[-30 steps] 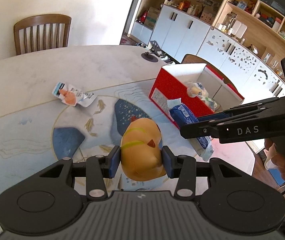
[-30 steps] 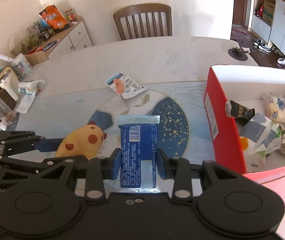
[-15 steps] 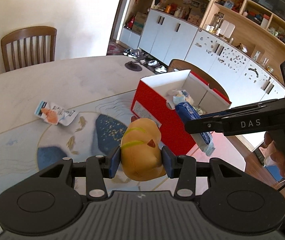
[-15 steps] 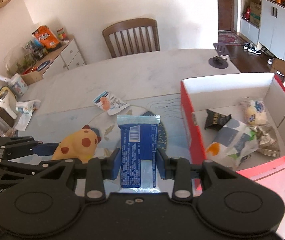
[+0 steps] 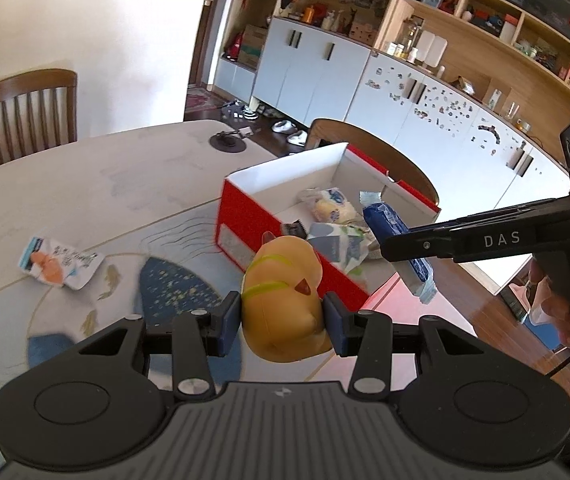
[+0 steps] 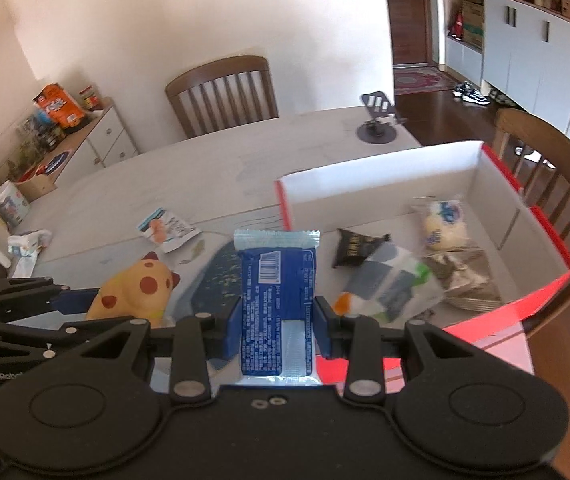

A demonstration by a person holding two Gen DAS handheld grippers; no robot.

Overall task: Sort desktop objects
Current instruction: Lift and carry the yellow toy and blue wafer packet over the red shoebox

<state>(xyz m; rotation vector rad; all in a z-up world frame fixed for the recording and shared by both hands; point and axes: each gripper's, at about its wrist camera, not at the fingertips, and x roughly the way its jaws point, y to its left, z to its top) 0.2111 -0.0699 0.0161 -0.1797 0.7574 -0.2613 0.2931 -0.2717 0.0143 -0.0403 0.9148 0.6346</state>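
Observation:
My left gripper (image 5: 281, 322) is shut on a yellow spotted cat toy (image 5: 285, 296), held above the table near the red box's near wall. The same toy (image 6: 133, 292) shows at lower left in the right wrist view. My right gripper (image 6: 277, 326) is shut on a blue snack packet (image 6: 277, 300), held upright over the near edge of the red box (image 6: 541, 280). In the left wrist view that packet (image 5: 395, 240) hangs over the box (image 5: 237, 224). The box holds several wrapped snacks (image 6: 393, 284).
A small white and orange sachet (image 5: 59, 262) lies on the patterned mat (image 5: 173, 292). A phone stand (image 6: 377, 120) stands at the table's far edge. Wooden chairs (image 6: 225, 92) stand behind the table and behind the box. Clutter (image 6: 1, 216) crowds the left end.
Both grippers have carried their loads to the right toward the red box and slightly up. The box has grown larger and closer in both views; the blue packet now hangs over it.

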